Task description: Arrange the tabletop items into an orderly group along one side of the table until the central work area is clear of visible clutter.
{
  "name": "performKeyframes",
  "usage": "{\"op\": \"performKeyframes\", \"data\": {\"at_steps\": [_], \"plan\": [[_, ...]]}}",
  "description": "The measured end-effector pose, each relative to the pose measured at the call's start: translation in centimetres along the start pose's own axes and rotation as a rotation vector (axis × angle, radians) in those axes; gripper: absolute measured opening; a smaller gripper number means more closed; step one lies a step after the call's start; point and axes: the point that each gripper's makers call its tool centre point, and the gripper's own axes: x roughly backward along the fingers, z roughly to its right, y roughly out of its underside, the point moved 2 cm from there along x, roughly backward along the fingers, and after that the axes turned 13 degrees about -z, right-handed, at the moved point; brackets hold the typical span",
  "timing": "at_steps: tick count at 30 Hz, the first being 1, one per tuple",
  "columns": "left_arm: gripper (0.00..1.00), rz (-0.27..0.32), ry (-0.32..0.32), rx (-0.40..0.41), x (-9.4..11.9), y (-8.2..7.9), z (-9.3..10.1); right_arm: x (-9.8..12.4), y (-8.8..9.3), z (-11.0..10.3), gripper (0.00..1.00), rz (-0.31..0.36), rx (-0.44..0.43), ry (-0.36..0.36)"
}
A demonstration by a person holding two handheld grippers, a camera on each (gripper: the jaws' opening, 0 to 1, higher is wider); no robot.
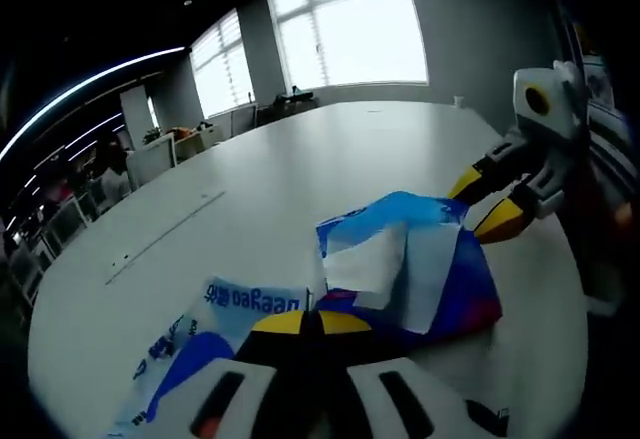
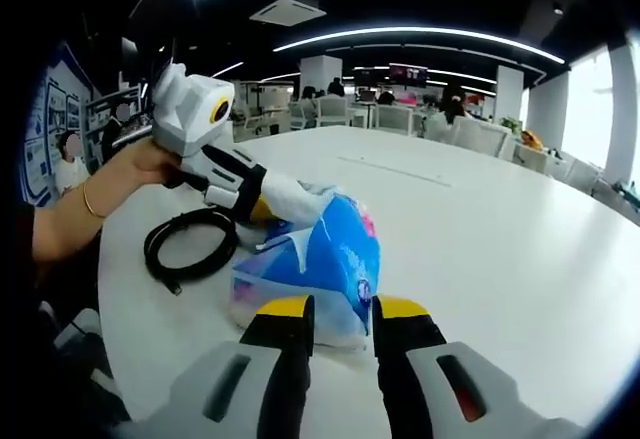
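A crumpled blue and white plastic bag (image 1: pixel 420 259) (image 2: pixel 335 249) lies on the white table (image 1: pixel 300 169) (image 2: pixel 480 229). At the bottom of the left gripper view, my left gripper (image 1: pixel 305 321) has its yellow tips pressed together on the bag's printed film. In the right gripper view it comes in from the left (image 2: pixel 262 207), pinching the bag's far end. My right gripper (image 2: pixel 342 311) stands with its jaws apart and the bag's near end between them. It shows at the right of the left gripper view (image 1: pixel 483 204), at the bag's edge.
A coiled black cable (image 2: pixel 190 244) lies on the table left of the bag, close to the table's edge. A person's hand (image 2: pixel 140 164) holds the left gripper. Office desks and chairs (image 2: pixel 400 114) stand beyond the table, and windows (image 1: pixel 350 29) are behind it.
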Motion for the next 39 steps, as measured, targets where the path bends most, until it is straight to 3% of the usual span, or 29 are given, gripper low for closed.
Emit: {"op": "performKeyframes", "data": {"at_steps": [3,6,12,27,39], "plan": [[0.01,-0.004,-0.002,-0.003,0.0,0.0,0.0,0.0,0.0,0.1,0.16,0.003,-0.004,0.002],[0.00,-0.005,-0.005,0.004,0.0,0.0,0.0,0.0,-0.3,0.5,0.05,0.019,-0.029,0.026],[0.00,-0.008,-0.020,-0.011,0.0,0.0,0.1,-0.2,-0.2,0.6,0.00,0.019,-0.083,0.018],[0.00,-0.014,-0.023,-0.018,0.2,0.1,0.2,0.1,-0.4,0.7,0.00,0.031,-0.096,0.013],[0.00,-0.005,0.008,-0.014,1.2,-0.5,1.5,1.6,-1.4,2.1,0.00,0.065,-0.095,0.064]]}}
